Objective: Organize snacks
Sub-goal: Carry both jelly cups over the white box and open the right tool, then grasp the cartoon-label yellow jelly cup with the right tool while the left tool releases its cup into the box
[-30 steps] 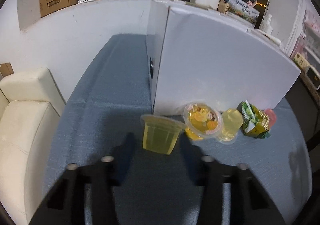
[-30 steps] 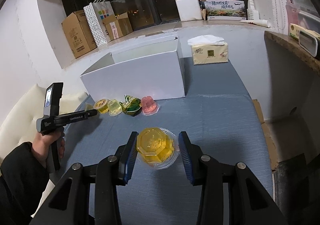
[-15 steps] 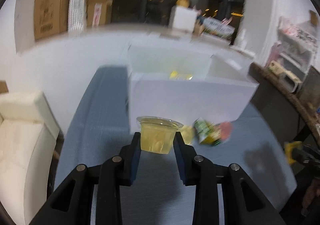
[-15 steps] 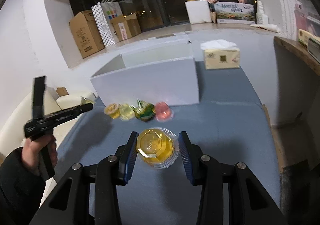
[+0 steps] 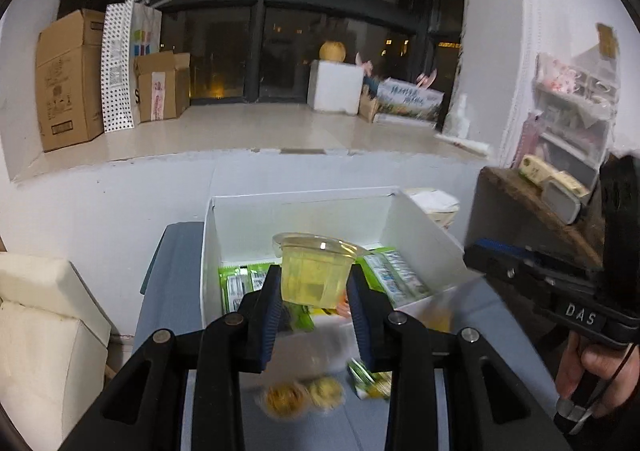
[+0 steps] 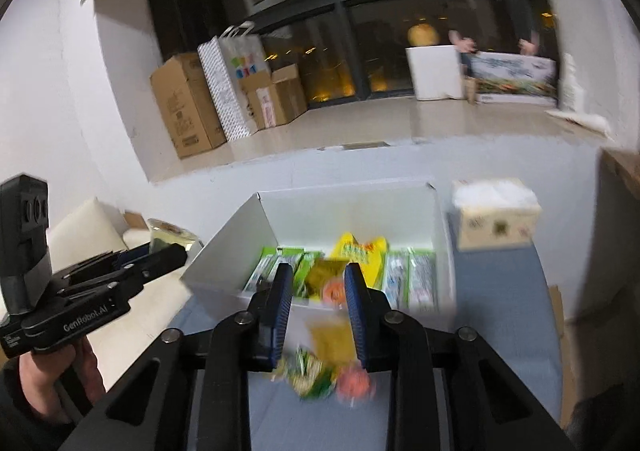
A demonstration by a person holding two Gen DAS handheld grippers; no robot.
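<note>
My left gripper (image 5: 314, 299) is shut on a pale yellow jelly cup (image 5: 314, 273) and holds it in the air over the near wall of the white box (image 5: 304, 211). The box holds green and yellow snack packs (image 6: 348, 271). My right gripper (image 6: 318, 303) hovers just before the same box (image 6: 344, 207); a blurred yellow-orange shape (image 6: 330, 291) lies between its fingers, and I cannot tell whether it grips it. Loose jelly cups (image 5: 304, 395) and a green packet (image 5: 370, 377) lie on the blue cloth in front of the box, also in the right wrist view (image 6: 328, 375).
A tissue box (image 6: 496, 215) stands right of the white box. A cream sofa (image 5: 44, 331) is at the left of the table. Cardboard boxes (image 5: 68, 79) and a paper bag sit on the window ledge behind. A shelf edge (image 5: 532, 203) is at the right.
Both grippers have risen and moved toward the white box, so its inside now shows. The left carries the pale yellow cup up from the table. The right view is motion-blurred.
</note>
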